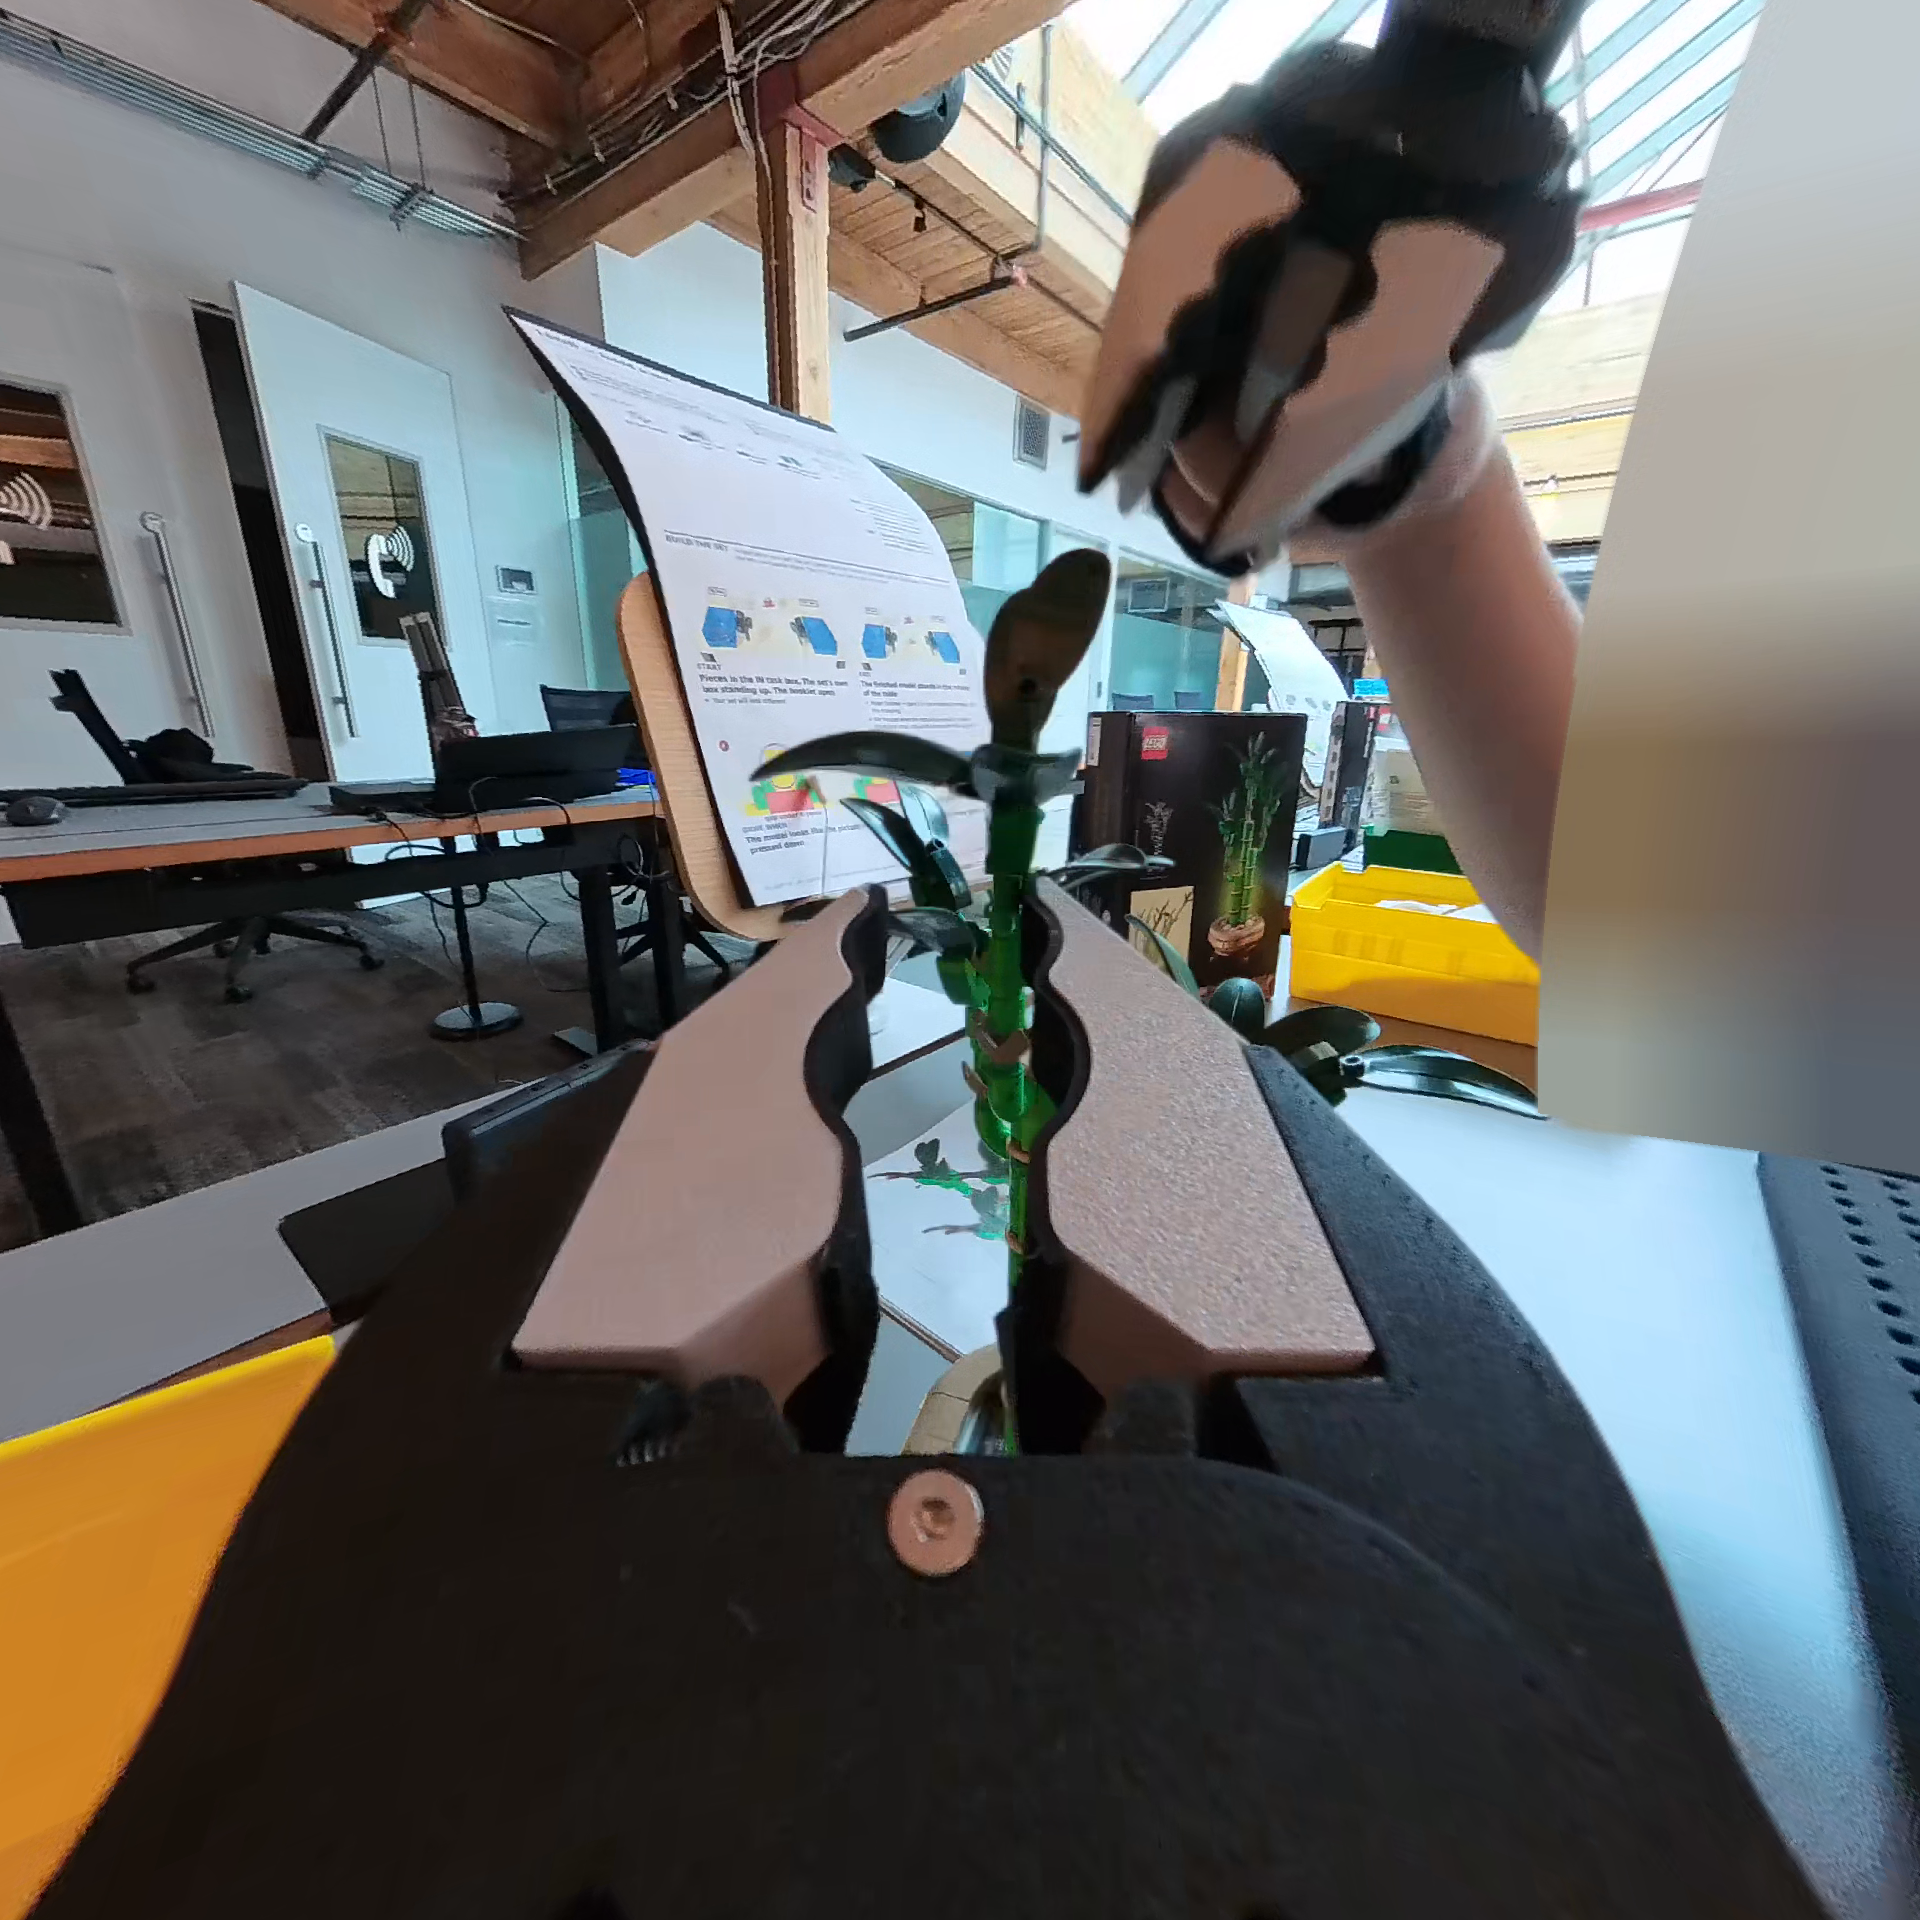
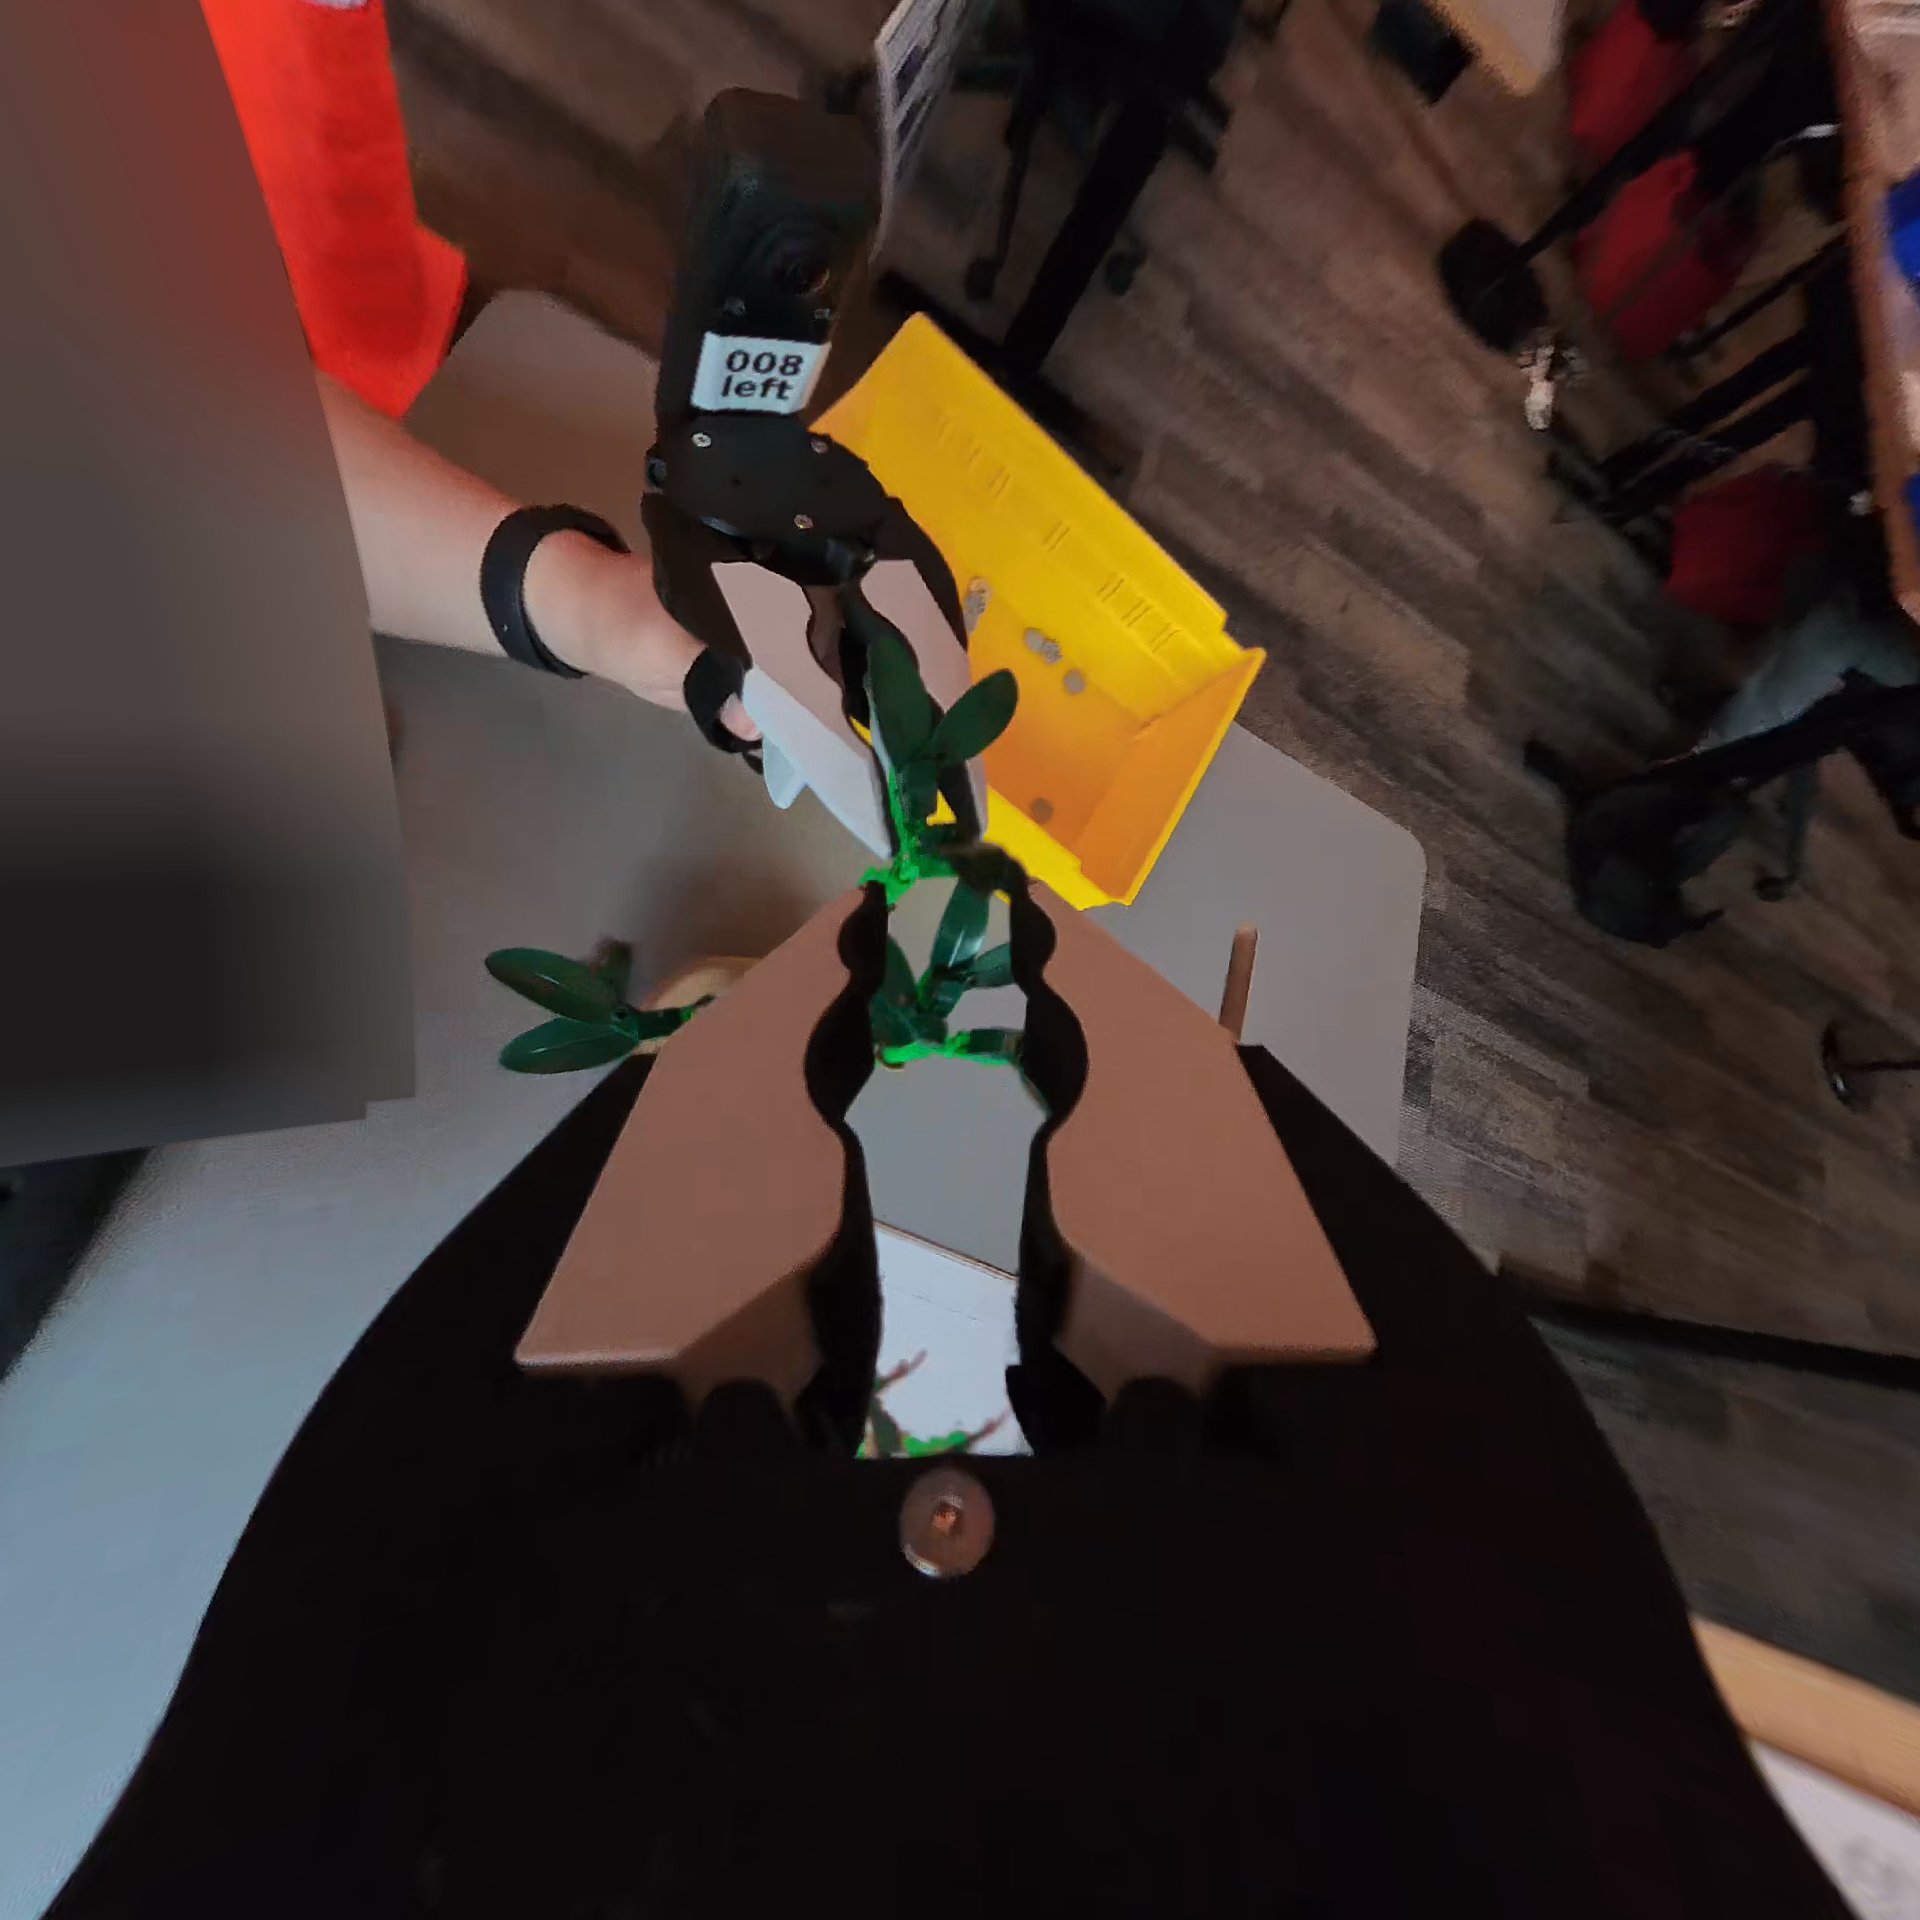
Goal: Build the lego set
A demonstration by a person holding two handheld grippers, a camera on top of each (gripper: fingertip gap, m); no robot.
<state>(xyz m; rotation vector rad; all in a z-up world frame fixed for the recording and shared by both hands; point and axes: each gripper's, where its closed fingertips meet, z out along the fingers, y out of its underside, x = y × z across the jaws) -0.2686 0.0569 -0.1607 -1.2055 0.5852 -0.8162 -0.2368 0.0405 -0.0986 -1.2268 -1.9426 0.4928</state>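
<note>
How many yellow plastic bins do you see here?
2. One yellow plastic bin sits on the table behind the green brick plant, to its right; the other fills the left wrist view's lower left corner. More may be hidden.

Each tool is a matte black body with two tan-faced fingers whose inner edges are wavy black, and a copper-coloured screw at the hinge: the left tool (image 1: pixel 961 914), the right tool (image 2: pixel 940 920). The left carries a white label. The person wears an orange sleeve (image 2: pixel 343 187) and a black wristband (image 2: pixel 520 592).
</note>
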